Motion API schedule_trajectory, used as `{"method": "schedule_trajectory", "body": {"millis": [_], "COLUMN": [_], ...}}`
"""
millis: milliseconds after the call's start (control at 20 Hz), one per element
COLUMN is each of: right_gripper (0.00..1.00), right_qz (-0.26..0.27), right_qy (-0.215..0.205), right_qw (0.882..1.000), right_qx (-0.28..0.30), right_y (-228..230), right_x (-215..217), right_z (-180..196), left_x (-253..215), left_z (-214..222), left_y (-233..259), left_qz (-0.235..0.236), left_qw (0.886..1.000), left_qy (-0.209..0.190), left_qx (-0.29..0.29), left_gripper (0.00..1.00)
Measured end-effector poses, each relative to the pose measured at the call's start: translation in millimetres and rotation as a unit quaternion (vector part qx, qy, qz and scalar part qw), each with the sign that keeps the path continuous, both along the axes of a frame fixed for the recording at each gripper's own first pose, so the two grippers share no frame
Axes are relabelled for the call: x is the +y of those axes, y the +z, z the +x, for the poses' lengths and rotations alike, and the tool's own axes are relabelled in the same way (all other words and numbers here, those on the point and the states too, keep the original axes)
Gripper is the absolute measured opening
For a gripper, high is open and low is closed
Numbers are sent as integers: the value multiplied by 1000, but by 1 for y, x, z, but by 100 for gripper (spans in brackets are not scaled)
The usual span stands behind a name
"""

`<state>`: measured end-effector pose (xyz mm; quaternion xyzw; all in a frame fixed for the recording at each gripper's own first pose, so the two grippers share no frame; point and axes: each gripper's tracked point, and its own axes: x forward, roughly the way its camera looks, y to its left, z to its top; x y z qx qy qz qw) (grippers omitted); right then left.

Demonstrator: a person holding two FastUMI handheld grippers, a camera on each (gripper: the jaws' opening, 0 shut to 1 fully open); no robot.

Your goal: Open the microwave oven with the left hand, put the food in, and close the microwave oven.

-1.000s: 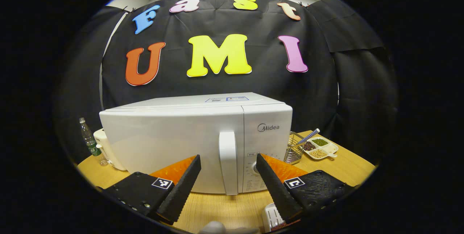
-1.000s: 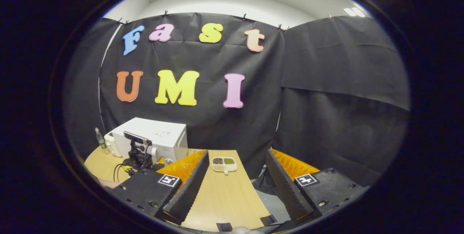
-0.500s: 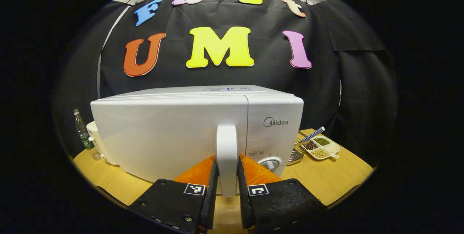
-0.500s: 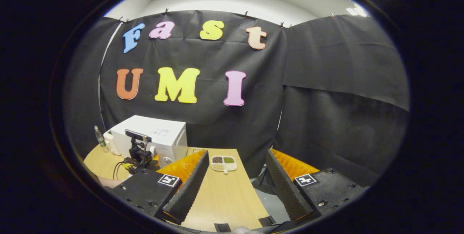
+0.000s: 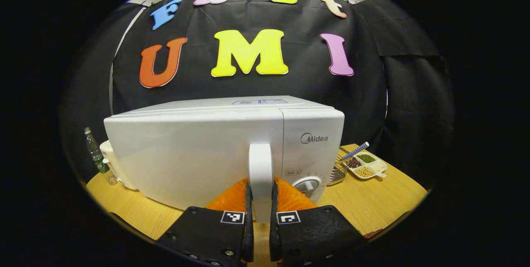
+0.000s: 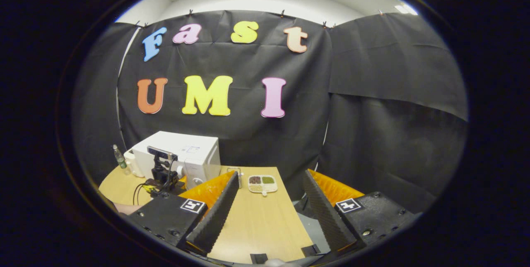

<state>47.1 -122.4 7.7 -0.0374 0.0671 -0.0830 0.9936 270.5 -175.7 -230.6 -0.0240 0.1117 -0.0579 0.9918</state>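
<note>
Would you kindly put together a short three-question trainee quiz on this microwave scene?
1. True or false: the left claw is shut on the microwave door handle.
2. Which side of the microwave does the divided dish of beans sit on in the left gripper view: A left, B right?
3. Fill in: the right claw is ____ above the wooden table.

Key: 1 true; 2 B; 3 open.
</note>
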Motion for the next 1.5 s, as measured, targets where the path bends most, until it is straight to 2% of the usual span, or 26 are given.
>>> {"method": "schedule_trajectory", "body": {"millis": [200, 350, 450, 500, 550, 600, 650, 700, 900, 1150, 1500], "right_gripper": [99, 99, 100, 100, 100, 100, 99, 99, 100, 100, 100], "right_qz": [-10, -9, 0, 5, 9, 10, 11, 14, 22, 30, 44], "right_qy": [27, 55, 71, 79, 87, 93, 95, 99, 111, 123, 137], "right_qw": [1000, 998, 997, 997, 996, 996, 995, 995, 994, 992, 989], "right_qx": [-4, -3, -6, -2, 4, 4, 3, 5, 6, 13, 27], "right_y": [0, -5, -7, -10, -16, -17, -19, -21, -28, -42, -67], "right_x": [23, 47, 66, 76, 85, 94, 99, 106, 131, 158, 190], "right_z": [5, 10, 10, 8, 5, 3, -1, -4, -17, -30, -42], "left_x": [25, 53, 72, 90, 110, 130, 129, 135, 167, 199, 282], "left_z": [-61, -106, -135, -145, -152, -155, -158, -165, -187, -212, -255], "left_y": [-1, -9, -8, -10, -11, -10, -10, -13, -2, 5, -1], "left_qz": [22, 10, 19, 32, 45, 53, 39, 34, 59, 61, 85], "left_qw": [1000, 1000, 1000, 999, 999, 998, 999, 999, 998, 998, 993], "left_qy": [-4, -15, -18, -6, 13, 29, 20, 13, 21, 29, 78], "left_qx": [-21, -2, 4, 8, 8, 7, 14, 17, 1, 0, 9], "left_gripper": [14, 14, 18, 29, 27, 45, 88, 96, 95, 95, 95]}}
